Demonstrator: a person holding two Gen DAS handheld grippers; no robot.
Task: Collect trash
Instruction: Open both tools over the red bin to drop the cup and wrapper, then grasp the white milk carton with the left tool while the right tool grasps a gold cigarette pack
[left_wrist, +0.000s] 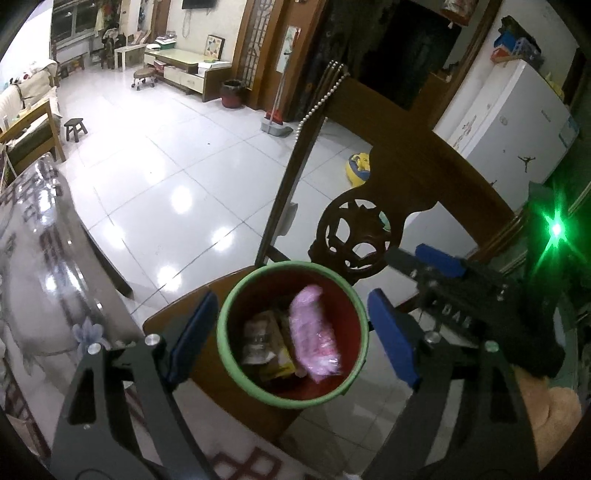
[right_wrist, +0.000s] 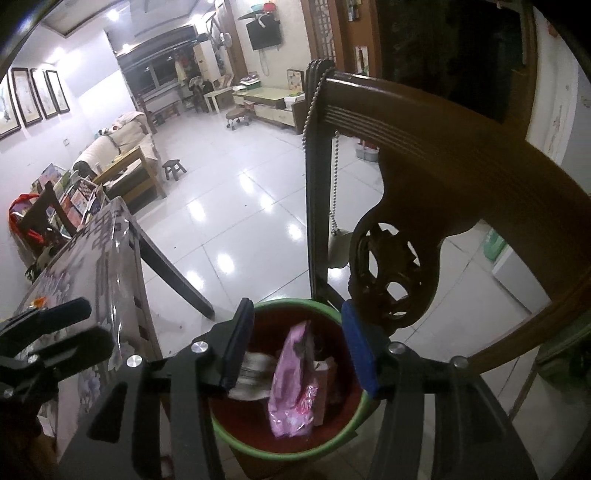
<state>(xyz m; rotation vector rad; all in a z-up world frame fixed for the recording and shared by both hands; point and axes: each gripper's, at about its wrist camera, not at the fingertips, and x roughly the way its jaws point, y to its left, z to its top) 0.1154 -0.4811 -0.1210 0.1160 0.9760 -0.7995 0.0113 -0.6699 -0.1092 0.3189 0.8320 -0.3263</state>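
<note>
A red bin with a green rim (left_wrist: 236, 373) stands on a wooden chair seat; it also shows in the right wrist view (right_wrist: 221, 435). Inside lie a pink plastic wrapper (left_wrist: 316, 334) (right_wrist: 293, 384) and brown and grey paper scraps (left_wrist: 267, 343) (right_wrist: 253, 373). My left gripper (left_wrist: 291, 332) is open and empty above the bin, its blue pads on either side of the rim. My right gripper (right_wrist: 295, 347) is open and empty over the bin, the pink wrapper below between its fingers. The right gripper also shows at the right in the left wrist view (left_wrist: 476, 299).
The carved wooden chair back (left_wrist: 373, 236) (right_wrist: 417, 206) rises right behind the bin. A table with a patterned plastic cover (left_wrist: 40, 280) (right_wrist: 88, 266) stands at the left. White tiled floor (left_wrist: 166, 173) stretches beyond, with a small stool (left_wrist: 75, 129), a sofa and a fridge (left_wrist: 517, 125).
</note>
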